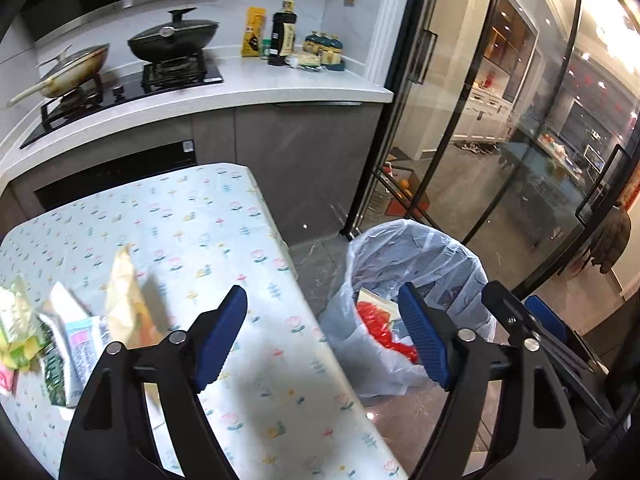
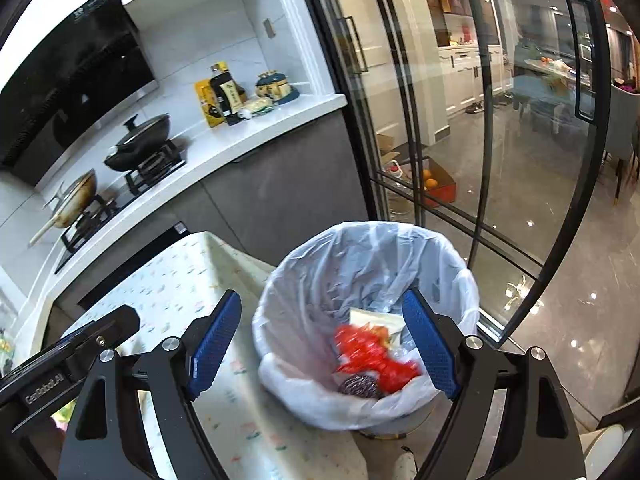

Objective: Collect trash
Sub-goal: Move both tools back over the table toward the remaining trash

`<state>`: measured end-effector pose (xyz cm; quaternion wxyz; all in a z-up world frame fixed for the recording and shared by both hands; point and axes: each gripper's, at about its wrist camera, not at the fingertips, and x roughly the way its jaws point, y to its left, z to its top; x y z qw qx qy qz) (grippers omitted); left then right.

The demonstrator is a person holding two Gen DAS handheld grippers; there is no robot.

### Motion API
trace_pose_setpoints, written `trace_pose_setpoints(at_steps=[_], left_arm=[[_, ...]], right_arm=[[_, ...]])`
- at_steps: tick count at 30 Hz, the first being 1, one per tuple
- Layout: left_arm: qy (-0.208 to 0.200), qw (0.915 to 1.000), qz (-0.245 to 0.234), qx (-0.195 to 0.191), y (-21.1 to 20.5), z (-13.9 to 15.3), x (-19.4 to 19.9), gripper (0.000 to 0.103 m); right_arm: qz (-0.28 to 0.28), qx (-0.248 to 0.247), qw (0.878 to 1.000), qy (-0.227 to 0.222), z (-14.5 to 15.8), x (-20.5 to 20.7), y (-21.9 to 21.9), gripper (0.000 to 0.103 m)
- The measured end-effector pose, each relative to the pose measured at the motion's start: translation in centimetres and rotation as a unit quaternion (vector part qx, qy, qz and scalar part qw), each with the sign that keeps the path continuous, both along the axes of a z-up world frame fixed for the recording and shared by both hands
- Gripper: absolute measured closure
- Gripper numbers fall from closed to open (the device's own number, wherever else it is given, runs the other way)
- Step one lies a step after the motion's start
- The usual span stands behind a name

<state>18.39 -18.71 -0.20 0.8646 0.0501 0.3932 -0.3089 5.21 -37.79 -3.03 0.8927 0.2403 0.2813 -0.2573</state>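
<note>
Trash wrappers (image 1: 60, 340) lie heaped at nine o'clock on the flowered desk (image 1: 224, 240) in the left wrist view, where the left tool (image 1: 322, 336) gapes wide and empty. A careless sweep could likely push the light packets off the desk's near edge. The lined bin (image 1: 420, 248) stands at three o'clock, close against the desk.

From the right wrist view, the right tool (image 2: 322, 344) hangs open and empty over the bin (image 2: 460, 288), red scraps (image 2: 372, 356) inside. Glass doors (image 2: 440, 120) crowd one o'clock; the liner could snag a fingertip.
</note>
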Motion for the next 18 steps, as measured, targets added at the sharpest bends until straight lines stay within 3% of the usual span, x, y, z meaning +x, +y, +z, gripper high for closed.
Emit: trace_pose_setpoints(at_steps=[18], left_arm=[[-0.004, 0.9983, 0.056, -0.013, 11.8, 1.0, -2.5, 0.024]], right_arm=[[0.056, -0.012, 0.998, -0.001, 2.4, -2.1, 11.1, 0.023]])
